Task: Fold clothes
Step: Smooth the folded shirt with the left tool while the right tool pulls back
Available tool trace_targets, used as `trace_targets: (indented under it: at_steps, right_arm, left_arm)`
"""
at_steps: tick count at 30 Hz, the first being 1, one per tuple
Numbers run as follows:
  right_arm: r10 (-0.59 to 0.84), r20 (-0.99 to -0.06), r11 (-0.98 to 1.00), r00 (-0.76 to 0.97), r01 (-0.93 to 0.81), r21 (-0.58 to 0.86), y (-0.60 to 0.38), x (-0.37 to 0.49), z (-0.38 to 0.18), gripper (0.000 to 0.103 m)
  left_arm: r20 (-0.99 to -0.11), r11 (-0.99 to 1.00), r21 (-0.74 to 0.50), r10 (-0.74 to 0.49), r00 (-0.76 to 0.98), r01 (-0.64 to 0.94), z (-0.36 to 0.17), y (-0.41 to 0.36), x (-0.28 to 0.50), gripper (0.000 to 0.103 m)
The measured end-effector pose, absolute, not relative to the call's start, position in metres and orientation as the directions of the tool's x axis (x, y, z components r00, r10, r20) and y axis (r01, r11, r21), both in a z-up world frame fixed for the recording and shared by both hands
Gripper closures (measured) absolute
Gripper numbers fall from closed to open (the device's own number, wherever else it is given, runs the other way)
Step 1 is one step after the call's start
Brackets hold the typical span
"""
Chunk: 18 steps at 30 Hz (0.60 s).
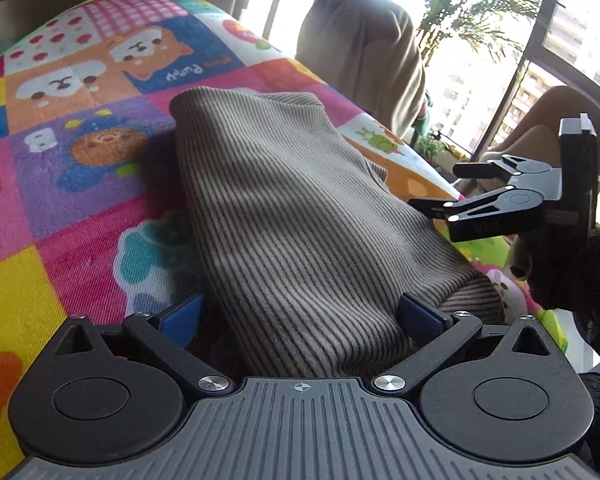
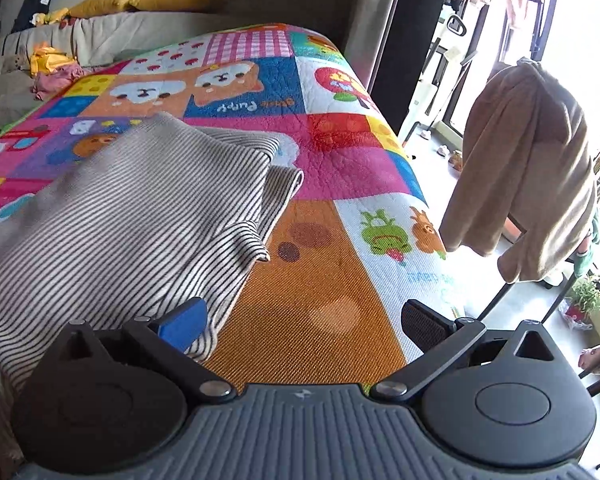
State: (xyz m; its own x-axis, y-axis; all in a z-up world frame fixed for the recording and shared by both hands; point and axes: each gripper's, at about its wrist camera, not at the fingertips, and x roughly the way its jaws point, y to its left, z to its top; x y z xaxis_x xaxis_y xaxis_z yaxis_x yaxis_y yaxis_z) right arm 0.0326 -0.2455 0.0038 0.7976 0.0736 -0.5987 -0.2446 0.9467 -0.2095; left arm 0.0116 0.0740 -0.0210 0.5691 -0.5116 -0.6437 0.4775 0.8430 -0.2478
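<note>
Lying across a bright patchwork cartoon-print quilt, the beige garment with thin dark stripes is bunched between the spread fingers of the left gripper, whose blue pads flank the cloth without pinching it; the right gripper gapes wide over bare quilt, the stripes touching its left finger

The striped garment is soft ribbed knit cloth; the patchwork quilt beneath is matt, stitched, textured fabric.
</note>
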Motion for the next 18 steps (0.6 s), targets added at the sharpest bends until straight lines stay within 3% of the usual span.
trace_targets:
  at_steps: [4, 8, 12, 16, 18]
  right_arm:
    - [0.18, -0.587, 0.932, 0.79, -0.327, -0.155, -0.246, 0.003, 0.012, 0.0]
    - [0.161, -0.622, 0.899, 0.766, -0.374, -0.229, -0.232, -0.014, -0.004, 0.0]
    - [0.151, -0.585, 0.898, 0.797, -0.359, -0.256, -0.233, -0.027, 0.01, 0.0]
    - [0.268, -0.529, 0.894, 0.805, -0.413, -0.175, -0.233, -0.044, 0.027, 0.0]
    - [0.301, -0.549, 0.868, 0.78, -0.462, -0.182, -0.222, -0.046, 0.023, 0.0]
  left_arm:
    - [-0.661, 0.863, -0.156, -0.452, 0.598, 0.48, -0.023, 0.079, -0.013, 0.0]
    - [-0.688, 0.887, -0.038, -0.358, 0.632, 0.461, -0.023, 0.076, -0.027, 0.0]
    - [-0.67, 0.886, -0.124, -0.408, 0.62, 0.448, -0.015, 0.087, -0.033, 0.0]
    - [-0.602, 0.874, -0.204, -0.467, 0.648, 0.441, 0.003, 0.094, -0.033, 0.0]
    - [-0.586, 0.878, -0.195, -0.461, 0.666, 0.437, 0.009, 0.09, -0.028, 0.0]
